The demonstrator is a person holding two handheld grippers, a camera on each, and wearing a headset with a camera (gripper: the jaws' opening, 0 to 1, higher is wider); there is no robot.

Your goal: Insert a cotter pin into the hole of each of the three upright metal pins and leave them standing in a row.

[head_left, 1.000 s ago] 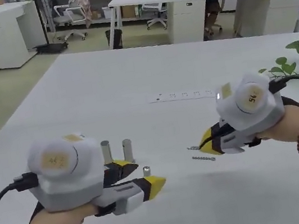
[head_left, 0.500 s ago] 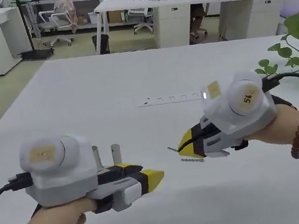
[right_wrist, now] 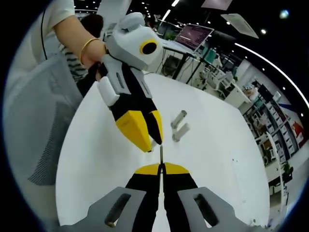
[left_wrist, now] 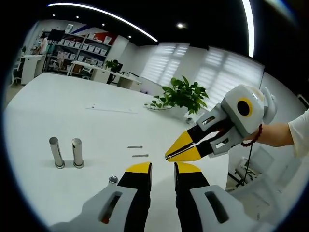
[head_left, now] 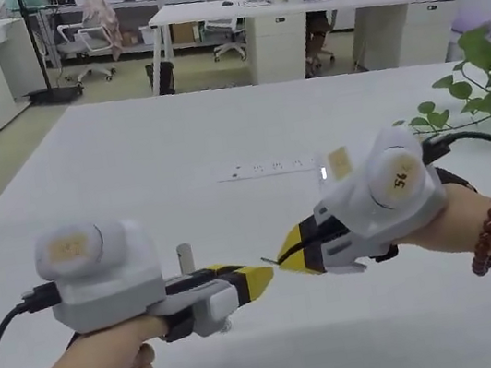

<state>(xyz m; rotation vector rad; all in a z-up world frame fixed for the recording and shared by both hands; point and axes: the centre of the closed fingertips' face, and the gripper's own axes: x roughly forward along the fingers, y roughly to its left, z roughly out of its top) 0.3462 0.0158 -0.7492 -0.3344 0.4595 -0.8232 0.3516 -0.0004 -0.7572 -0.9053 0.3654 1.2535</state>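
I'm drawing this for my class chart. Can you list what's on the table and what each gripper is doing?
left gripper: open, nothing between its fingers
right gripper: shut on a cotter pin
metal pins: two upright, side by side
third metal pin: close beside the left gripper
loose cotter pins: two lying on the table

Glossy metal pins (left_wrist: pixel 77 152), matt white tabletop (head_left: pixel 219 132)
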